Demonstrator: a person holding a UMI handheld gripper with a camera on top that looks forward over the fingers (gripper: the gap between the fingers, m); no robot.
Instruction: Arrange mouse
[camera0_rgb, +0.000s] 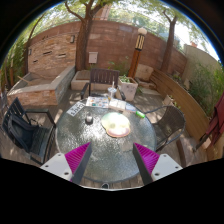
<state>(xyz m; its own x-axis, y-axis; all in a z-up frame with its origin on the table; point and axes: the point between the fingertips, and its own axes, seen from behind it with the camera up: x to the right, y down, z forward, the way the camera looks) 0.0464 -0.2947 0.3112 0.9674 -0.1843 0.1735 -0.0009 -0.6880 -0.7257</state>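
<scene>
A round glass table (100, 145) stands just ahead of my fingers. A small dark mouse (88, 118) sits on its far left part. A round pinkish mouse mat (117, 124) lies to the right of the mouse, near the table's middle. My gripper (112, 160) is held above the table's near edge, well short of the mouse. Its fingers are wide apart, with magenta pads (78, 158) showing, and nothing is between them.
A keyboard (76, 109) lies at the table's far left rim, a white object (97, 101) at the far edge, and a small green thing (140, 114) right of the mat. A black chair (25, 128) stands left, another chair (170, 125) right. A brick wall (110, 45) is behind.
</scene>
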